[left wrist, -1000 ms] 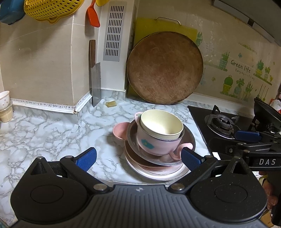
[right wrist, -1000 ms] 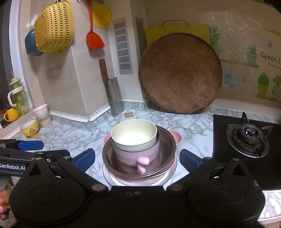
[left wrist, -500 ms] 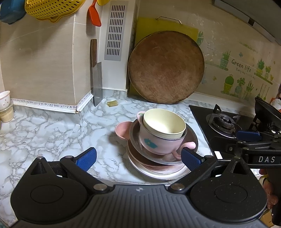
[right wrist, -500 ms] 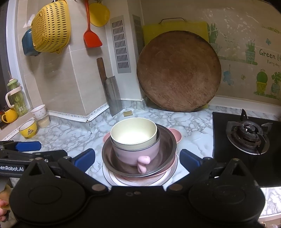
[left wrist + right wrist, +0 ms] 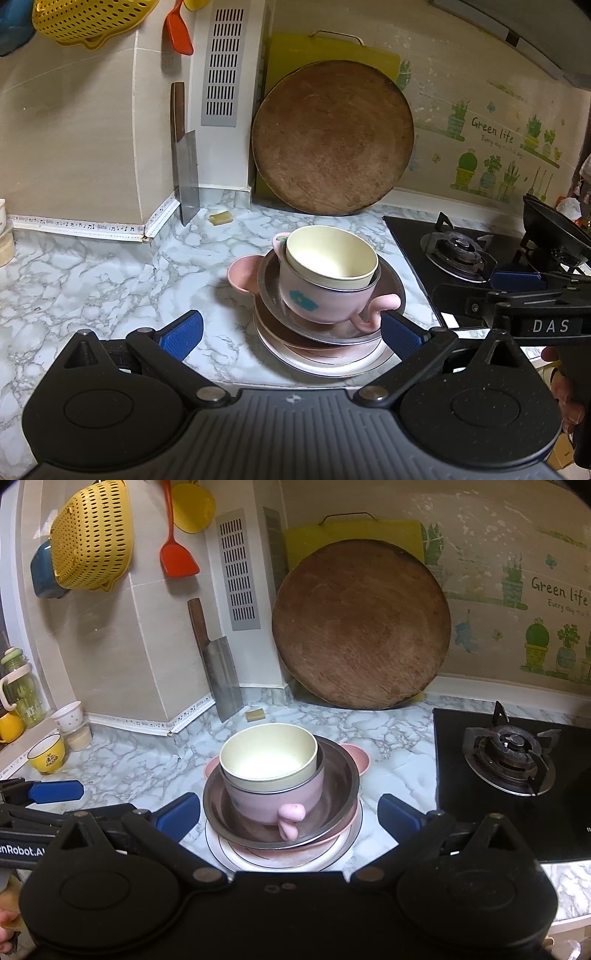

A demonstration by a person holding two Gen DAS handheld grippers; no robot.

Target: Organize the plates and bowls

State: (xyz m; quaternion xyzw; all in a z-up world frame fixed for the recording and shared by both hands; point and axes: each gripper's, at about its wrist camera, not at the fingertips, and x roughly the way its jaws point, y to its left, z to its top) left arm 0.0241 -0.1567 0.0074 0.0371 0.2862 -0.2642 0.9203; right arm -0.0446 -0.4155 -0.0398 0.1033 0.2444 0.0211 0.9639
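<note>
A stack of dishes stands on the marble counter (image 5: 92, 280). From the top: a cream bowl (image 5: 330, 258) (image 5: 267, 757) inside a pink handled bowl (image 5: 317, 299) (image 5: 273, 797), in a steel bowl (image 5: 391, 291) (image 5: 340, 775), on a pink plate (image 5: 332, 349) (image 5: 332, 836) and a white plate (image 5: 332, 365) (image 5: 288, 860). A pink eared dish (image 5: 242, 275) (image 5: 356, 758) pokes out under the stack. My left gripper (image 5: 291, 332) is open, just in front of the stack. My right gripper (image 5: 282, 814) is open, its fingers either side of the stack's near edge.
A gas hob (image 5: 458, 254) (image 5: 513, 757) lies right of the stack. A round wooden board (image 5: 332, 140) (image 5: 364, 624) and a cleaver (image 5: 186, 177) (image 5: 221, 675) lean on the back wall. Cups (image 5: 46, 753) stand at the far left. A black wok (image 5: 554, 229) sits at the far right.
Both grippers have crept a little closer to the stack, which sits slightly lower and larger in both views. Nothing was grasped or moved.
</note>
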